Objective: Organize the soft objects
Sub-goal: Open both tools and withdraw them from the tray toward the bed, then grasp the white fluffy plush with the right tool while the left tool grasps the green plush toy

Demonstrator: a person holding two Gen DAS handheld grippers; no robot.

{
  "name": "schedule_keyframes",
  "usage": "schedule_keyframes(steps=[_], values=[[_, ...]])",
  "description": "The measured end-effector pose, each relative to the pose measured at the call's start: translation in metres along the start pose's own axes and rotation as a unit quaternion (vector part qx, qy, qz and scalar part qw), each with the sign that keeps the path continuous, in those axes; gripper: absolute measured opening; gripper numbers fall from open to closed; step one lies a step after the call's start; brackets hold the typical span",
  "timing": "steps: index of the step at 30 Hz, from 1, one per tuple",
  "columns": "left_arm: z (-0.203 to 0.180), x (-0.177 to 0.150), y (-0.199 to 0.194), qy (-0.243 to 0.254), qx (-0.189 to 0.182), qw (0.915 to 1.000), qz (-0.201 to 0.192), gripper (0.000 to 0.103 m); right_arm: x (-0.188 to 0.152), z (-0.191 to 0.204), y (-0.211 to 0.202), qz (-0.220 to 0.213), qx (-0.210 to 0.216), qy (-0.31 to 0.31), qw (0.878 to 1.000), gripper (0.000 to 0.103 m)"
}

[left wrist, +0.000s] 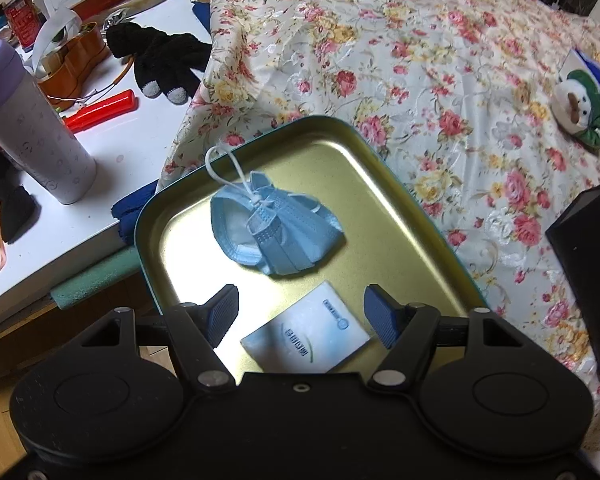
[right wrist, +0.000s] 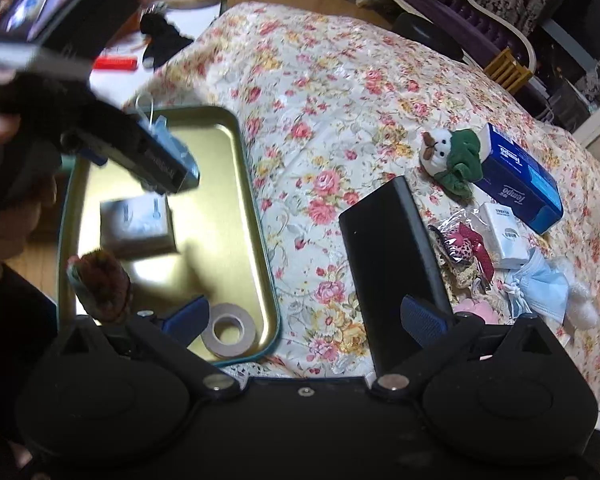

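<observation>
The flowered bedspread is the work surface, and its right side serves as the holding area where loose items wait. On it, toward the left, lies the gold metal tray, teal at the rim, which appears to be the collecting place: its low wall would keep soft things from sliding off the cloth.

Beside the tray stands a black box, seemingly a divider between sorted and unsorted. Past it sits a blue tissue box with a small plush toy in a green hood just against it, then a white packet, a pink patterned item in clear wrap and a second blue mask, all huddled near each other and not yet sorted.

In the tray, a folded blue face mask rests in the middle, its white ear loop trailing toward the far rim. A white tissue pack lies nearer, a roll of tape sits in the near corner, and something brown and furry (too blurred to name) rests by the near left edge.

The left gripper hangs above the tissue pack, jaws spread wide and empty; I judge the mask was let go there. The right gripper hovers over the tray's near corner and the cloth, jaws likewise wide with nothing between them, probably ready for the unsorted pile.
</observation>
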State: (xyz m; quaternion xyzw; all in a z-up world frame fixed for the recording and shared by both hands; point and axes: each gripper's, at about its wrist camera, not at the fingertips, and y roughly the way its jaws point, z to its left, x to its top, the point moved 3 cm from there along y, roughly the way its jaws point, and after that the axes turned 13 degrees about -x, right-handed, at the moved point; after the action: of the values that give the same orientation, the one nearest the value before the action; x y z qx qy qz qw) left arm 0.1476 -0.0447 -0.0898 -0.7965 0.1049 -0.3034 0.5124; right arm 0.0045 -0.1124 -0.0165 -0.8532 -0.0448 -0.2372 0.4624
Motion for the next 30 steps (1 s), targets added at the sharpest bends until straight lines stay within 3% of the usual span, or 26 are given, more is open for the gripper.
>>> schedule_keyframes(steps=[3,11,17,21,24,26,28,30], values=[[-0.002,0.002,-0.002,-0.002,-0.010,0.9998,-0.015,0.066,0.002,-0.018,-0.006,-0.009,0.011,0.027,1.000,0.102],[-0.011,0.007,-0.007,0.010,-0.007,0.9980,-0.062,0.066,0.000,-0.099,-0.017,-0.039,-0.039,0.101,0.993,0.102],[-0.018,0.010,-0.010,0.014,-0.014,0.9955,-0.093,0.066,-0.010,-0.167,-0.011,-0.037,0.003,0.157,0.987,0.102],[-0.026,0.012,-0.011,0.020,-0.018,0.9937,-0.109,0.066,-0.017,-0.202,-0.007,-0.039,-0.023,0.184,0.982,0.102],[-0.032,0.014,-0.015,0.022,-0.012,0.9916,-0.127,0.066,-0.023,-0.231,-0.003,-0.032,-0.040,0.231,0.972,0.102],[-0.036,0.016,-0.019,0.021,0.002,0.9898,-0.141,0.078,-0.029,-0.252,0.002,-0.021,-0.045,0.293,0.955,0.102],[-0.038,0.017,-0.025,0.010,0.013,0.9878,-0.155,0.081,-0.034,-0.270,0.008,-0.023,-0.050,0.338,0.940,0.103],[-0.044,0.018,-0.027,0.011,0.013,0.9898,-0.142,0.080,-0.034,-0.282,0.013,-0.035,-0.045,0.329,0.943,0.103]])
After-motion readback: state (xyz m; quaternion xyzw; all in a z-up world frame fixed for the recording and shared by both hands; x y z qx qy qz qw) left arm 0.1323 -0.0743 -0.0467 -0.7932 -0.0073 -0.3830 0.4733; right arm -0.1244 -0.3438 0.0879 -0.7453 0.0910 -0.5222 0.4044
